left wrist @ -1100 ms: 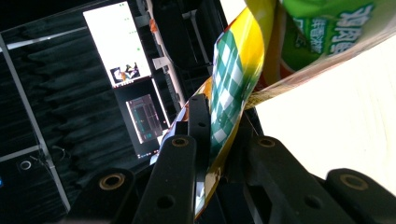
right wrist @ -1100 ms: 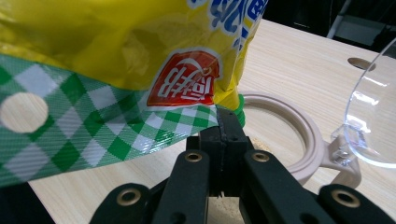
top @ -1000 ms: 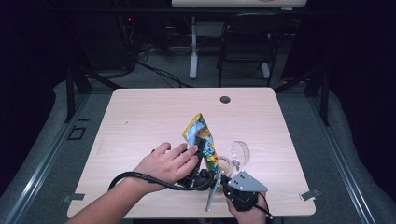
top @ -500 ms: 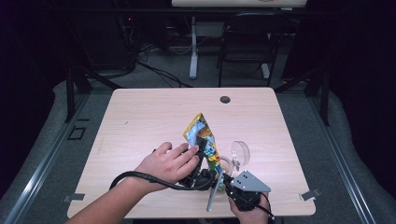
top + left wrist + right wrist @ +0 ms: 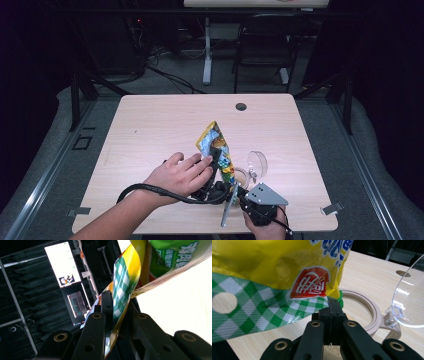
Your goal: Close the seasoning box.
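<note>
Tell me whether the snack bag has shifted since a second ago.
No. The snack bag keeps its spot against the table's cable hole, its top corner no nearer.

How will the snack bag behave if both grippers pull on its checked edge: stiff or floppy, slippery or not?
The snack bag is probably floppy: its checked edge bends and folds where the left gripper pinches it. The glossy film looks slippery, so it may slide from the right gripper, which holds just a corner. It seems light, standing up from the table by that pinched edge.

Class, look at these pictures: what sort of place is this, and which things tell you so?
Probably a lab or recording room: a bare wooden table with a cable hole, lit screens on a dark wall, and cables trailing across the grey floor behind.
</note>
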